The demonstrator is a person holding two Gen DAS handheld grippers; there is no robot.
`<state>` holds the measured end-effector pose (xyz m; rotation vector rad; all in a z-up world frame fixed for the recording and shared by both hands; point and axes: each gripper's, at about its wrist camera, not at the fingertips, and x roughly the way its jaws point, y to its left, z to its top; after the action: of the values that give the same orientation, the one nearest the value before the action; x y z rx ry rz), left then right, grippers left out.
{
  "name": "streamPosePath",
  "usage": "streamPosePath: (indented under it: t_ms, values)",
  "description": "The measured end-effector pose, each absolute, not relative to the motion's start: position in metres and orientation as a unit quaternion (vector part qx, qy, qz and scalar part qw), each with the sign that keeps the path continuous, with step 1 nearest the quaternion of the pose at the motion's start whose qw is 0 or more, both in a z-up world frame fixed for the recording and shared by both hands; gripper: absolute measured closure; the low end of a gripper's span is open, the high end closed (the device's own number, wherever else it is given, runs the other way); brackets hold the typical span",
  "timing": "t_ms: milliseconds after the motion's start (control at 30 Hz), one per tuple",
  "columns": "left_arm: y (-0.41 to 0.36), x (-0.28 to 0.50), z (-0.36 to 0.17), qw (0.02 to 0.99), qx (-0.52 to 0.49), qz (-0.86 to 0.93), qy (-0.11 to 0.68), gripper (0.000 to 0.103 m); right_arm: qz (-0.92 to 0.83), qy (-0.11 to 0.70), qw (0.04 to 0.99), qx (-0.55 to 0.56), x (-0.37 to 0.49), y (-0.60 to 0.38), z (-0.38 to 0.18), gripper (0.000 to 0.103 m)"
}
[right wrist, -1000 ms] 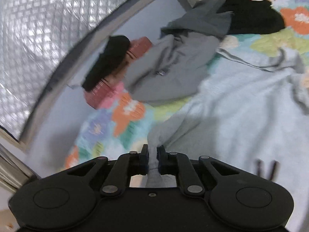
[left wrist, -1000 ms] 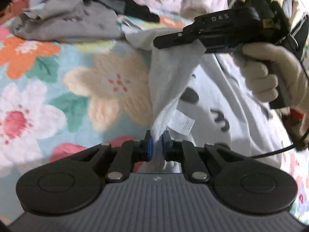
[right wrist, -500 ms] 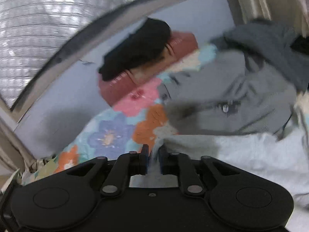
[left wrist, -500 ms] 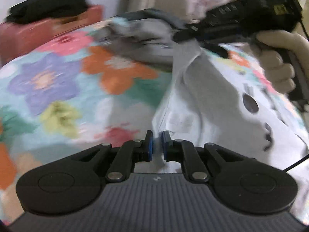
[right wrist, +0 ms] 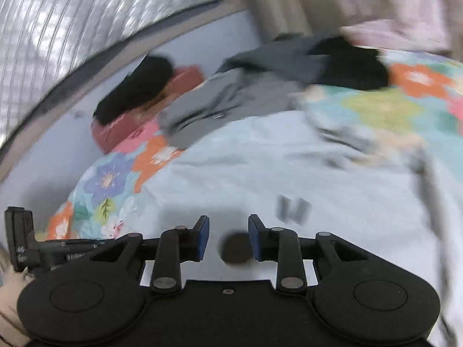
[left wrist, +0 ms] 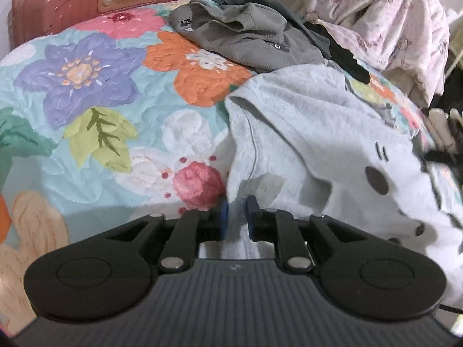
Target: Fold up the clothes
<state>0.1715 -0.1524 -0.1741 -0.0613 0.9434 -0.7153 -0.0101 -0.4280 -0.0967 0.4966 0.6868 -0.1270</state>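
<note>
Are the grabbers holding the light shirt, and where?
Nothing is gripped. The left gripper is opening with the light shirt's edge loose between its pads. The right gripper is opening above the shirt, nothing between its pads.

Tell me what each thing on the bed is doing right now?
Pale grey top: spread on the quilt, rumpled, not folded.
Dark grey shirt: crumpled heap.
Black garment: bunched up.
Left gripper: jaws opening, cloth edge between.
Right gripper: jaws opening, nothing gripped.
Pink suitcase: closed, dark clothes on top.
</note>
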Motion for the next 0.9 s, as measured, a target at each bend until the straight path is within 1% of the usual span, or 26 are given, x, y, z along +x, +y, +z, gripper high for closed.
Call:
streamPosePath:
  t_ms: [33, 67, 133, 233, 300, 367, 433, 467, 667, 833, 900]
  values:
    - [-0.151, 0.170, -0.169, 0.834, -0.035, -0.330, 0.441, 0.067, -0.074, 0.327, 0.909, 0.248, -0.031, -0.433, -0.095, 0.068]
    - [-0.149, 0.165, -0.162, 0.845, -0.039, -0.326, 0.423, 0.062, -0.088, 0.322, 0.910, 0.247, -0.053, -0.437, -0.094, 0.067]
    - [-0.146, 0.153, -0.148, 0.866, -0.046, -0.318, 0.384, 0.061, -0.113, 0.320, 0.914, 0.222, -0.094, -0.443, -0.092, 0.061]
    - [-0.146, 0.130, -0.128, 0.884, -0.008, -0.310, 0.349, 0.061, -0.157, 0.320, 0.915, 0.190, -0.151, -0.457, -0.094, 0.061]
    - [-0.143, 0.112, -0.116, 0.894, 0.025, -0.303, 0.329, 0.058, -0.181, 0.312, 0.910, 0.204, -0.184, -0.469, -0.096, 0.061]
    - [-0.138, 0.099, -0.106, 0.900, 0.055, -0.296, 0.316, 0.052, -0.191, 0.298, 0.906, 0.232, -0.214, -0.476, -0.098, 0.061]
    - [-0.129, 0.088, -0.094, 0.909, 0.080, -0.280, 0.298, 0.051, -0.193, 0.291, 0.904, 0.247, -0.239, -0.481, -0.096, 0.061]
    - [-0.123, 0.085, -0.085, 0.913, 0.101, -0.275, 0.284, 0.048, -0.192, 0.290, 0.905, 0.244, -0.250, -0.483, -0.093, 0.061]
    - [-0.080, 0.086, -0.020, 0.926, 0.203, -0.232, 0.218, 0.044, -0.191, 0.297, 0.915, 0.196, -0.299, -0.503, -0.053, 0.060]
    - [-0.053, 0.091, 0.024, 0.907, 0.343, -0.190, 0.155, 0.037, -0.200, 0.308, 0.913, 0.179, -0.346, -0.505, -0.039, 0.059]
    - [-0.041, 0.098, 0.043, 0.908, 0.341, -0.182, 0.161, 0.037, -0.204, 0.310, 0.911, 0.180, -0.365, -0.502, -0.045, 0.059]
